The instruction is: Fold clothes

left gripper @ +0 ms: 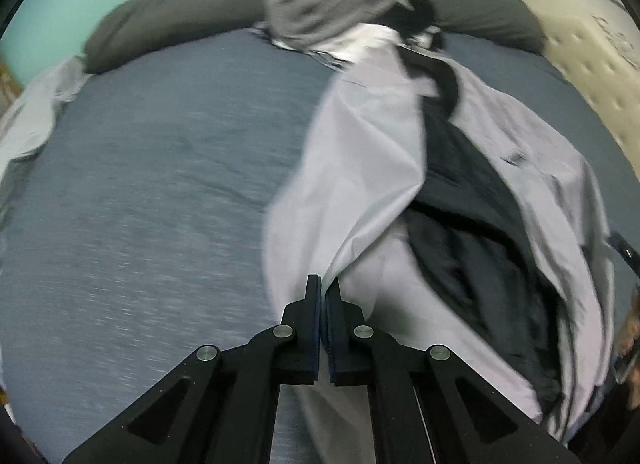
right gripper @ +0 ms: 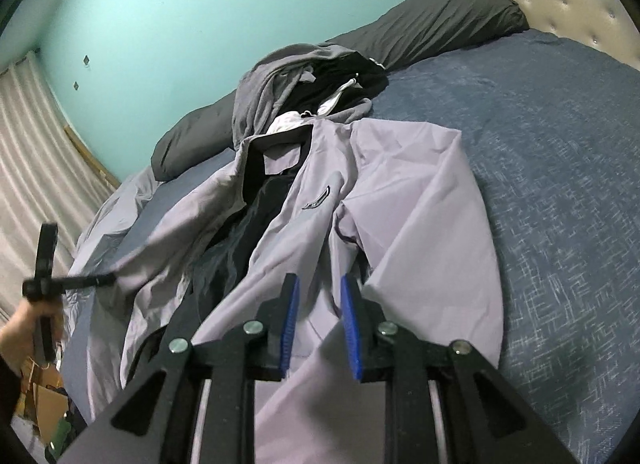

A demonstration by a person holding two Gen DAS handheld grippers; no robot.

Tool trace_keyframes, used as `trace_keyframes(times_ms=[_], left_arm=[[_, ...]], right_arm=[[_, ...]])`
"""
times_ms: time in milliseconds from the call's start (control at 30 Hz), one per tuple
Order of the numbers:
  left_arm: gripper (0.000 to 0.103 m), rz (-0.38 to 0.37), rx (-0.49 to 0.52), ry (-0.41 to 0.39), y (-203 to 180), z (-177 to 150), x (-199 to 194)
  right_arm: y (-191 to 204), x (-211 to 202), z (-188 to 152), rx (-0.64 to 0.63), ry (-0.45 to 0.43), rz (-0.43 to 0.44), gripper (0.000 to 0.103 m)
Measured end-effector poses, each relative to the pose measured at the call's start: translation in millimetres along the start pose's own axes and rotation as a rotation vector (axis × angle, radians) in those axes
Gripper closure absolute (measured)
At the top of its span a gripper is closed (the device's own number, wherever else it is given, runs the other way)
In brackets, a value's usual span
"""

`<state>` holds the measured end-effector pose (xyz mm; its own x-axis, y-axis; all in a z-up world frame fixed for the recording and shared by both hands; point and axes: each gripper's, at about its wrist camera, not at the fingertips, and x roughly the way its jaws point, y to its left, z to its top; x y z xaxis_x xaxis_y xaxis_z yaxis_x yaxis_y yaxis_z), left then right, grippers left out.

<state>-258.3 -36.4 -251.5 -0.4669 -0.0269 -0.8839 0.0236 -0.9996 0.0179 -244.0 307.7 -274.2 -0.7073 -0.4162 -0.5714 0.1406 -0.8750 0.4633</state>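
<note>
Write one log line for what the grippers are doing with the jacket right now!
left hand-held gripper: shut on lavender jacket edge | right hand-held gripper: open over jacket | surface: blue bed | fold: not done

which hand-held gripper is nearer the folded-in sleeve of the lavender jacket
Right. The right hand-held gripper hangs open just over the folded-in sleeve, beside its cuff. The left hand-held gripper is shut on the jacket's opposite front panel, across the dark lining.

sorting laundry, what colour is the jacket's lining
Black, inside the pale lilac-grey jacket; the right wrist view shows it best.
</note>
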Motion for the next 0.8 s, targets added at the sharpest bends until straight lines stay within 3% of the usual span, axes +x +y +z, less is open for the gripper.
trace_keyframes(times_ms=[167, 333, 500, 600, 667, 800], left_arm=[[0.101, 0.141, -0.051, -0.006, 52, 13, -1], [0.098, 0.159, -0.176, 0.001, 83, 8, 5], [0.068, 0.177, -0.301, 0.007, 114, 3, 11], [0.051, 0.185, -0.3, -0.008, 114, -7, 3], [0.048, 0.165, -0.298, -0.027, 107, -16, -8], [0.044, 0.051, -0.279, -0.023, 84, -34, -15]], right_arm=[[-3, 4, -7, -0.012, 0.0, 0.027, 0.082], [-2, 6, -9, -0.039, -0.001, 0.044, 0.082], [-5, 6, -9, -0.041, -0.011, 0.053, 0.082], [-6, 6, -8, -0.036, -0.019, 0.056, 0.082], [-6, 6, -8, -0.033, -0.022, 0.059, 0.082], [-5, 5, -9, -0.026, -0.028, 0.065, 0.082]])
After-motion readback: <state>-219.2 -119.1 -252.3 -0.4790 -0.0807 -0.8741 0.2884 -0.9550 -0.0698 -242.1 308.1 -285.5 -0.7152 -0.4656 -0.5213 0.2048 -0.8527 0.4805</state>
